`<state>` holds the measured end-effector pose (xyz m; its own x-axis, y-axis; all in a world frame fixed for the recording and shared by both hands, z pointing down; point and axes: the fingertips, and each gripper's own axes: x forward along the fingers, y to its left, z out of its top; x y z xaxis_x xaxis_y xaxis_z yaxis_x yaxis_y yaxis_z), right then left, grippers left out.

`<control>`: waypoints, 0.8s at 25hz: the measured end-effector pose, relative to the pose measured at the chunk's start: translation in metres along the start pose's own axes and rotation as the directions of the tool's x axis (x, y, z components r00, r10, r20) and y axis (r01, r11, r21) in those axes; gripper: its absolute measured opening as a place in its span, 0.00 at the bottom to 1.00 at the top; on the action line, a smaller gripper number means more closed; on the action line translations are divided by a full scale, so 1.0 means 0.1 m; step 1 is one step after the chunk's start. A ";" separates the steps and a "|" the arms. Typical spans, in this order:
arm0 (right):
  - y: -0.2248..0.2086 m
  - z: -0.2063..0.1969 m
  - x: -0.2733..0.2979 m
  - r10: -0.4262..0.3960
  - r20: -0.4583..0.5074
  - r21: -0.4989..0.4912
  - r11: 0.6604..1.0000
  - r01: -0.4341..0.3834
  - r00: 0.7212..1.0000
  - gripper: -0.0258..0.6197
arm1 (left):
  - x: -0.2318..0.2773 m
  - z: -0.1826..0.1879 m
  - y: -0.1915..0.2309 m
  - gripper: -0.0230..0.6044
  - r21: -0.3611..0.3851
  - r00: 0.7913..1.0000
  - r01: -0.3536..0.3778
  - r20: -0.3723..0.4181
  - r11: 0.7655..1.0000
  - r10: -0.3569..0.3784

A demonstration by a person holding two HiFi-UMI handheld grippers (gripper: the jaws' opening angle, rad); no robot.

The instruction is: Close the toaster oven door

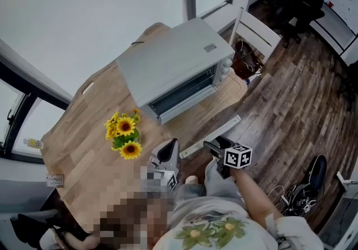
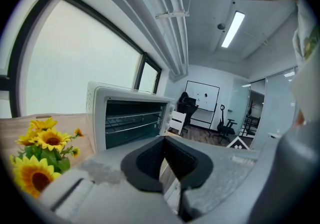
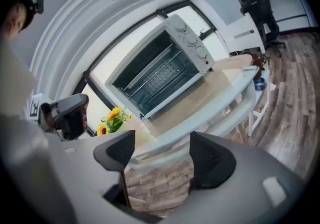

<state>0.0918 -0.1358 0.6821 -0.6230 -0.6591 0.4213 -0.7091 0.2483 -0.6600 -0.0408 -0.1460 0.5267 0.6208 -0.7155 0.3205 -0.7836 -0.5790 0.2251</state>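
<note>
Beside the table, your right gripper gaped at the lowered oven door, likely to lift it. Your left gripper was shut, idle.

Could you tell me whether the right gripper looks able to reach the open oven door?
Probably yes: the right gripper is open, the door's front edge lies between its jaws, and nothing blocks it.

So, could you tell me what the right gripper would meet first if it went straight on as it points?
Probably the front edge of the open toaster oven door, just ahead of the right gripper and its parted jaws, though depth is unclear.
</note>
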 end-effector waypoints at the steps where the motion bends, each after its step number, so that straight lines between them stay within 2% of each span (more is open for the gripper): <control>1: 0.03 0.00 0.00 -0.001 -0.012 -0.048 0.999 0.000 1.000 0.56 | 0.00 0.00 0.00 0.04 0.001 1.000 0.001 0.001 1.000 -0.001; 6: 0.14 0.01 0.05 -0.020 -0.055 -0.260 0.966 0.005 0.998 0.58 | 0.00 0.01 0.00 0.04 0.001 1.000 0.003 0.006 1.000 -0.003; 11: 0.31 0.13 0.05 0.018 -0.048 -0.339 0.940 -0.033 0.999 0.61 | -0.04 0.04 0.02 0.04 0.001 1.000 -0.002 0.013 1.000 0.002; 15: 0.42 0.04 0.10 0.008 -0.136 -0.481 0.874 -0.073 0.991 0.64 | -0.06 0.07 0.06 0.04 0.001 1.000 -0.009 0.021 1.000 0.009; 20: 0.49 0.02 0.14 -0.046 -0.172 -0.610 0.789 -0.070 0.984 0.65 | -0.08 0.12 0.11 0.04 0.003 0.999 -0.017 0.033 1.000 0.017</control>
<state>0.0489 -0.1342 0.6549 -0.6371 -0.5381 0.5519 -0.7179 0.6750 -0.1706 -0.0536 -0.1513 0.5157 0.6078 -0.7379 0.2935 -0.7941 -0.5680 0.2164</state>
